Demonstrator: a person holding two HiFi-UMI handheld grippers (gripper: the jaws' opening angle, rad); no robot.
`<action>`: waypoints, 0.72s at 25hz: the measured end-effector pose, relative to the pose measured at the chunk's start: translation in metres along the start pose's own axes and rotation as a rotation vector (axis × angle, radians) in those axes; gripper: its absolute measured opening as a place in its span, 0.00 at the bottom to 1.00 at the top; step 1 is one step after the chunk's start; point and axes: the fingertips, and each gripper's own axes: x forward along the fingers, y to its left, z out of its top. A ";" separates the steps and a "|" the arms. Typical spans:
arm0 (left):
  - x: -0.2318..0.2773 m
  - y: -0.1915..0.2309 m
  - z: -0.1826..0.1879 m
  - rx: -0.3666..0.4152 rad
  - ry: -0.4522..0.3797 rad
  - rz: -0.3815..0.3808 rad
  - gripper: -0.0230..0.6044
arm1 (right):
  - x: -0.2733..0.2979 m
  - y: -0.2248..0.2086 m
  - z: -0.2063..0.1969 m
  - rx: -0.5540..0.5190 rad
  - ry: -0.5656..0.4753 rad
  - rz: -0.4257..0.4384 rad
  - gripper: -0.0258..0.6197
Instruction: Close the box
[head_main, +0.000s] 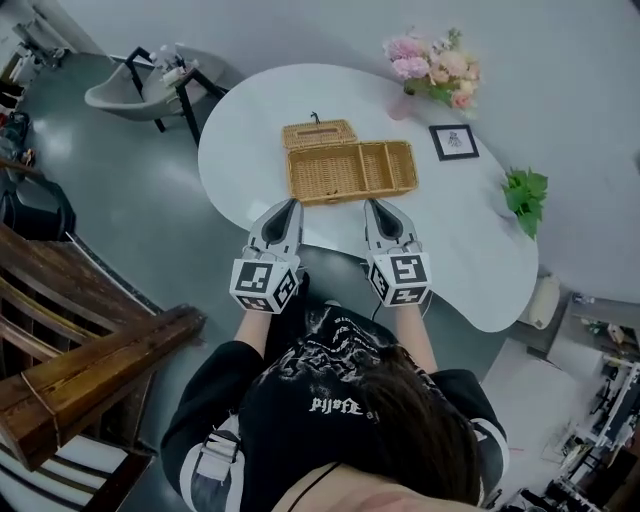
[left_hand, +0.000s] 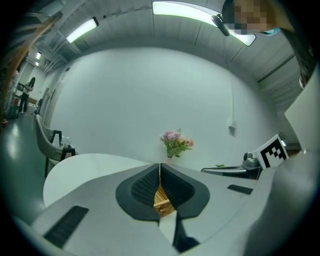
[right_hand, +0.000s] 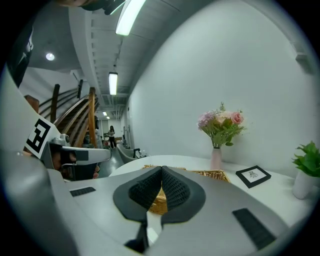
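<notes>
Sitting open on the worktop (head_main: 250, 130), the box (head_main: 350, 170) is showing its lid (head_main: 320, 134) flopped back behind it. You are holding your left tool (head_main: 292, 204) and right tool (head_main: 370, 204) shut and empty, just beside it. Shoving hard could be sliding the light box toward the flowers (head_main: 432, 68).

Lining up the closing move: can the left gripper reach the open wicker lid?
Probably yes: the left gripper sits before the wicker box; only the box lies between it and the lid.
</notes>
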 end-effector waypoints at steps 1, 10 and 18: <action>0.006 0.009 0.002 0.001 0.006 -0.002 0.08 | 0.010 -0.001 0.002 0.006 0.007 -0.007 0.08; 0.053 0.078 0.031 -0.020 0.025 -0.088 0.08 | 0.098 -0.007 0.032 0.051 0.093 -0.077 0.08; 0.075 0.125 0.041 -0.018 0.075 -0.080 0.08 | 0.157 -0.006 0.051 0.113 0.155 -0.062 0.14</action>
